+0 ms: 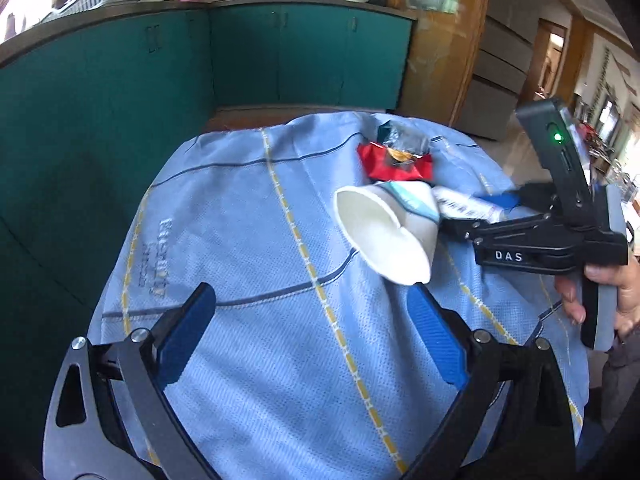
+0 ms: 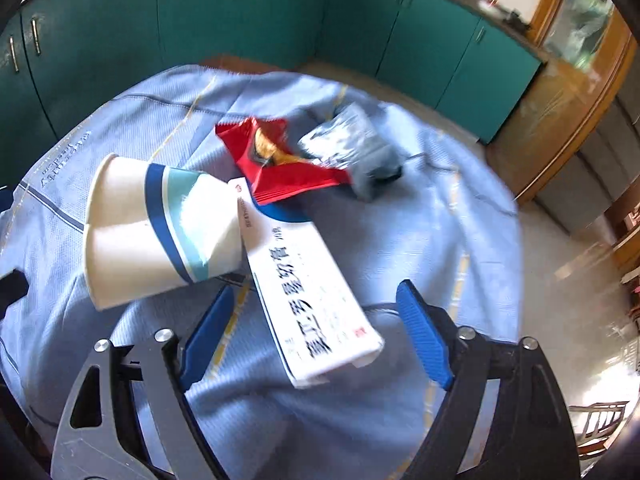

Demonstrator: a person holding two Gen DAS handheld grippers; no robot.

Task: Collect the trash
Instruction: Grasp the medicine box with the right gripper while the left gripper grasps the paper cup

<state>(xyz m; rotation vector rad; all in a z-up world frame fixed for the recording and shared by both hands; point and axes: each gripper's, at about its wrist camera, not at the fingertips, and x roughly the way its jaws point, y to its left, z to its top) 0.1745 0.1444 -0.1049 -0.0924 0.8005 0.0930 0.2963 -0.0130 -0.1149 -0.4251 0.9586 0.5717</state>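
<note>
Four bits of trash close together on the blue cloth (image 2: 120, 120): crushed paper cup (image 2: 160, 232) on its side, white box (image 2: 312, 300) touching it, red wrapper (image 2: 280, 168) lapping the box's far end, grey foil pouch (image 2: 352, 148) against the wrapper. Left gripper (image 1: 308, 332) spread wide and empty just short of the cup's mouth; right gripper (image 2: 316, 336) part open astride the box's near end, pads not pressing, nothing held. Probably all light: cup soft and easily flattened, best pinched at the rim; box stiff, best across its narrow sides; wrapper and pouch slick, crinkly, best by an edge.
</note>
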